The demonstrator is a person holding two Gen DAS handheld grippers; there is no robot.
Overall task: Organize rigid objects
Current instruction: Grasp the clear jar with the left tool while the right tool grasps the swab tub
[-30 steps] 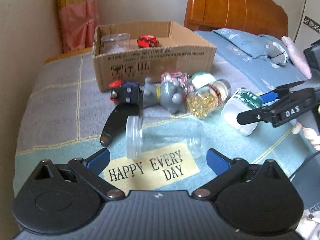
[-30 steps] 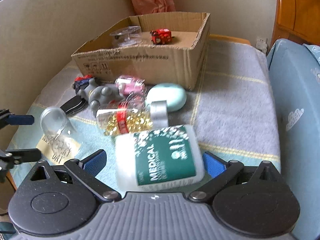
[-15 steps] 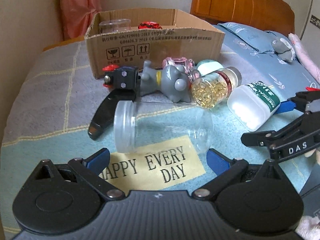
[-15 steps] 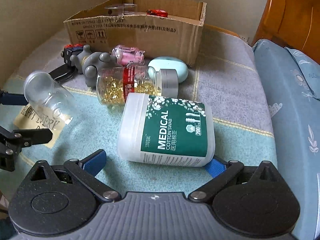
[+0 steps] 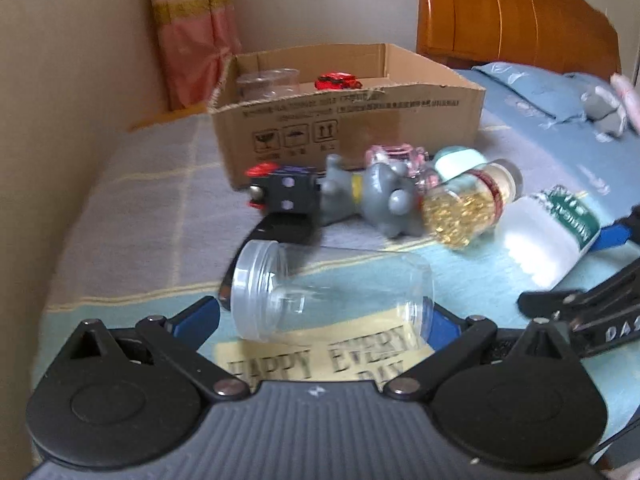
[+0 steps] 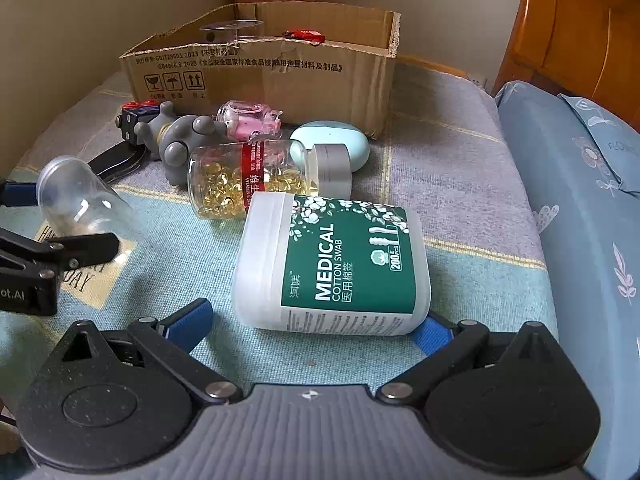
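Lying on its side, the clear jar (image 5: 332, 292) points its mouth left.

This is a bedroom in a home. A bed (image 6: 460, 168) with a grey and blue checked blanket carries the things, a carved wooden headboard (image 5: 516, 20) stands at its end, and a blue flowered pillow (image 6: 580, 184) lies beside it. A pink curtain (image 5: 192, 32) hangs against the plain beige wall (image 5: 72, 60). A cardboard box (image 6: 272, 80) sits on the blanket.
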